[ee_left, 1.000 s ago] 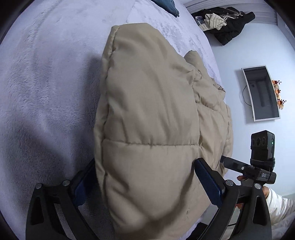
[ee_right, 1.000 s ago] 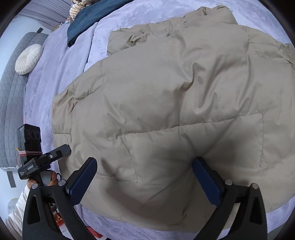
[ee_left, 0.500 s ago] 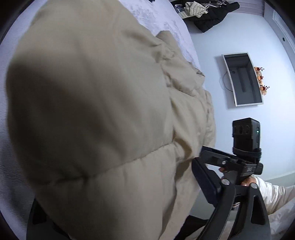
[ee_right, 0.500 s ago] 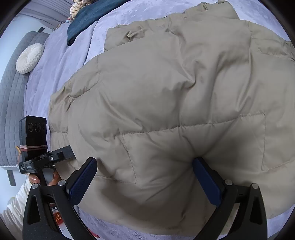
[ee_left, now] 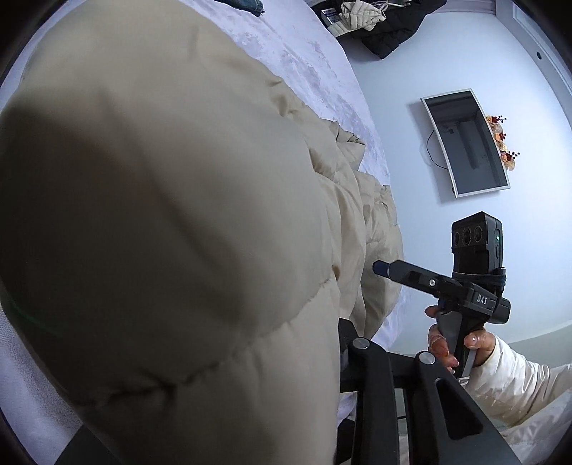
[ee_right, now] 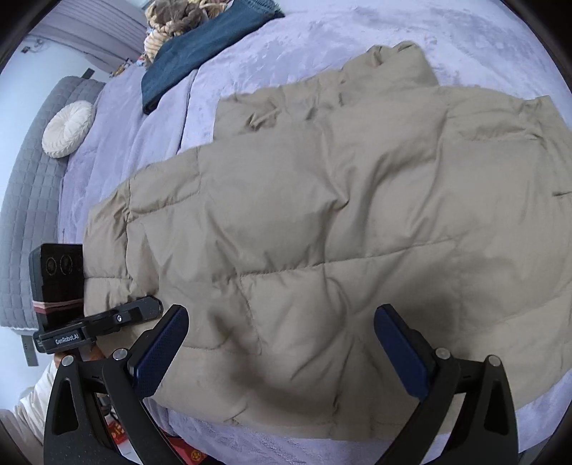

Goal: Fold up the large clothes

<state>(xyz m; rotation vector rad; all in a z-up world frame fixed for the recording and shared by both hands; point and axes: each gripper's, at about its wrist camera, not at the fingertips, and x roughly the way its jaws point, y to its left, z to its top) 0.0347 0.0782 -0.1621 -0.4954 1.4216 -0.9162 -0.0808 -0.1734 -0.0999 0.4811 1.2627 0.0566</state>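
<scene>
A beige puffer jacket (ee_right: 321, 214) lies spread on the lilac bed cover (ee_right: 357, 35). My left gripper (ee_left: 286, 343) has a thick fold of the jacket (ee_left: 161, 179) between its closing jaws. The lifted fold fills most of the left wrist view and hides one finger; the other finger (ee_left: 345, 339) presses into the fabric. In the right wrist view that gripper's finger (ee_right: 121, 316) shows at the jacket's left edge. My right gripper (ee_right: 280, 314) hovers over the jacket's near hem, jaws wide and just starting to close, pads clear of the fabric. A hand (ee_left: 443, 343) holds it.
A dark blue folded cloth (ee_right: 200, 46) and a round white cushion (ee_right: 68, 128) lie at the head of the bed by the grey quilted headboard (ee_right: 25, 196). Dark clothes (ee_left: 386, 21) are piled past the bed's far end. A framed screen (ee_left: 464, 143) hangs on the wall.
My left gripper has closed in on the jacket's side and raised it, so the fabric now crowds its camera. My right gripper has lifted a little above the hem.
</scene>
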